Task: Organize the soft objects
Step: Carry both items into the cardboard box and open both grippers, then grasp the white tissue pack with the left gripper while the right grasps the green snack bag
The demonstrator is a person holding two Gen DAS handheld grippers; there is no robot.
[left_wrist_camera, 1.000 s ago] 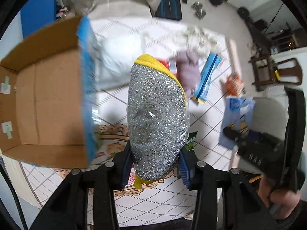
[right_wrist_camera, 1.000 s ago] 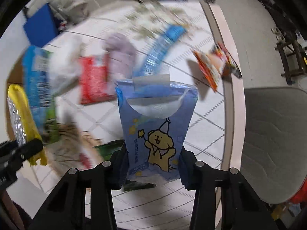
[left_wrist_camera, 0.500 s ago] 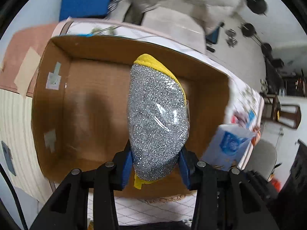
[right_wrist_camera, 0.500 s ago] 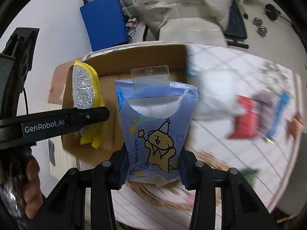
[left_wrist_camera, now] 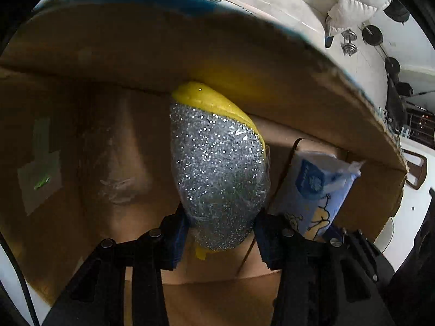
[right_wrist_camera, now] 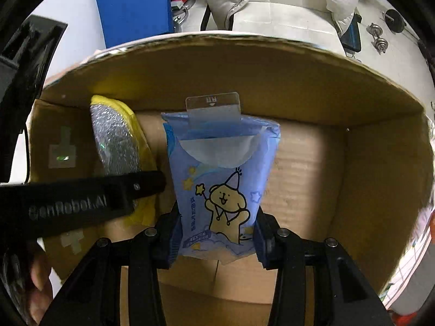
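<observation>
Left wrist view: the left claw (left_wrist_camera: 220,233) is gripping the glittery silver-and-yellow sponge (left_wrist_camera: 217,179) inside the cardboard box (left_wrist_camera: 114,62), its jaws having just been opening slightly with the sponge between them; releasing looks imminent.

Right wrist view: the right claw (right_wrist_camera: 216,233) is pinching the blue wipes pack (right_wrist_camera: 223,184) over the box floor, beside the sponge. Next, it needs lowering and letting go.
</observation>
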